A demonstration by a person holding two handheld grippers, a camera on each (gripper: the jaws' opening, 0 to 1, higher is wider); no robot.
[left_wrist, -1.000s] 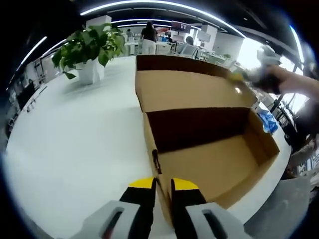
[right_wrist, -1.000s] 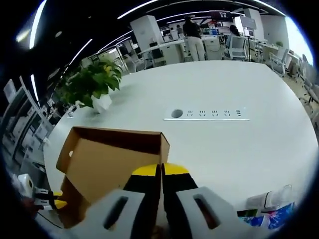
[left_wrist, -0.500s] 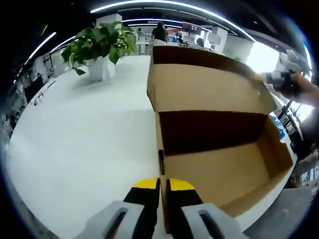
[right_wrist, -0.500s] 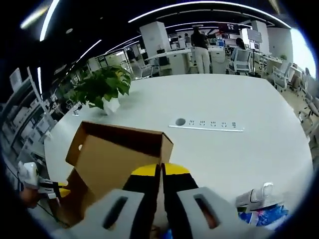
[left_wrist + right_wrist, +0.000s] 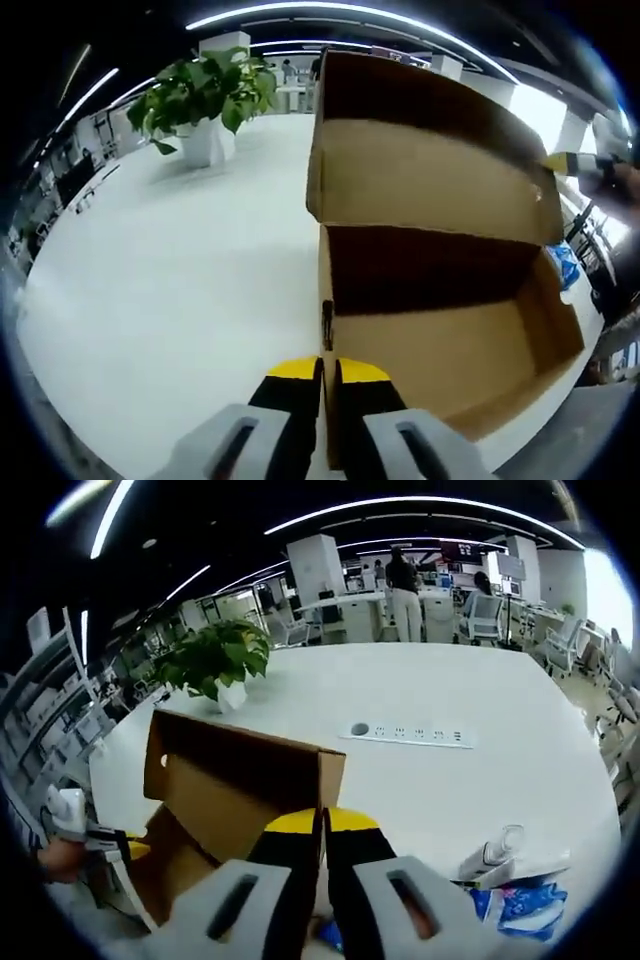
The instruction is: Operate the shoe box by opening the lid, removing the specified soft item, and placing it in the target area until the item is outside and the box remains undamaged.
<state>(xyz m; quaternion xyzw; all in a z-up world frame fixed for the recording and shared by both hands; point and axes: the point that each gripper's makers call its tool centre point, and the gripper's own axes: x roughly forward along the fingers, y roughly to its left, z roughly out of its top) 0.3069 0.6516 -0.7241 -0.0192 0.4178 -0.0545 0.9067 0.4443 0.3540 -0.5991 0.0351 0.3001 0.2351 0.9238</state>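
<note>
An open cardboard shoe box [image 5: 440,330] sits on a white surface [image 5: 170,270], its lid [image 5: 420,180] raised upright. The left tongs [image 5: 328,372] pinch the box's near side wall. The right tongs [image 5: 322,825] are closed on the lid's edge. A potted plant [image 5: 205,95] stands behind.

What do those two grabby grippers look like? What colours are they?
Both match. The left gripper and the right gripper each have two black fingers with yellow tips, set on pale grey bases with long slots cut in them. No sleeve shows clearly.
</note>
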